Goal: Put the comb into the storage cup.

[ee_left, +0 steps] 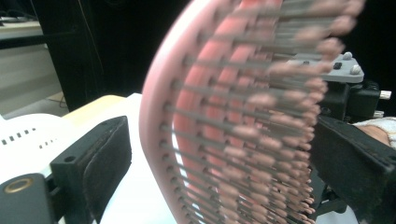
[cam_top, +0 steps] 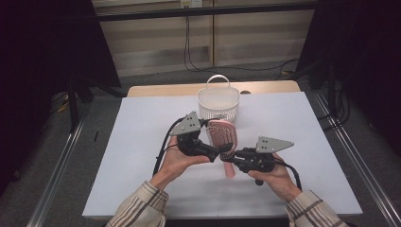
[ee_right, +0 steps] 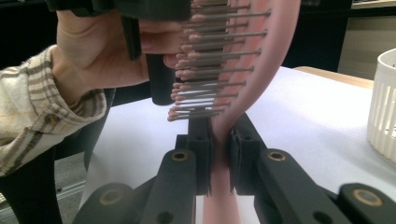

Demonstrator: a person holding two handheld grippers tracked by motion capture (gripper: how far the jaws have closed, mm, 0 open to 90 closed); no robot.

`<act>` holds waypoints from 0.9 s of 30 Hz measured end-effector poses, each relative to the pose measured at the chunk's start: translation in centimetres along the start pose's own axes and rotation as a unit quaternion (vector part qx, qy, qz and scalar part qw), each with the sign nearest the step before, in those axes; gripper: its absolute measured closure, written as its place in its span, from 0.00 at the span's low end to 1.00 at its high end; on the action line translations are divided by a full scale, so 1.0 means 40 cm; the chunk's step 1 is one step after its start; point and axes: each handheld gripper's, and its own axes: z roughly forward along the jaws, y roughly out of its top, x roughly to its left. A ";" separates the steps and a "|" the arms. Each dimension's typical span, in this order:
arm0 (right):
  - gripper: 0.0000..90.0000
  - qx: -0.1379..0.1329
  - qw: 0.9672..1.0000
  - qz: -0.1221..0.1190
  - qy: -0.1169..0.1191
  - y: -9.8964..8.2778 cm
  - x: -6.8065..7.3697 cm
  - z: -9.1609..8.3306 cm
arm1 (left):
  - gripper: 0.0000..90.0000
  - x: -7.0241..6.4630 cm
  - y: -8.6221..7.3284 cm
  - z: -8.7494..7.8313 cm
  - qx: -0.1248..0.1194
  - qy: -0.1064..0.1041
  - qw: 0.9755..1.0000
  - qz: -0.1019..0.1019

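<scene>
Right gripper (ee_right: 219, 140) was clamped on the brush (cam_top: 223, 135) neck, head running toward 12 o'clock between the left gripper's (cam_top: 215, 142) parted jaws.

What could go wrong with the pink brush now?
1. The right tongs pinch only the thin handle of the pink hairbrush, so the wide head might swing or slip out.
2. The left tongs stand open around the head; closing there could bend the bristles.
3. The white basket stands close behind; a quick move might knock it over.
</scene>
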 end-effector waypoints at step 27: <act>0.91 0.000 1.000 0.007 0.021 -0.002 0.003 -0.004 | 0.29 -0.010 -0.022 0.018 -0.012 -0.059 0.998 -0.013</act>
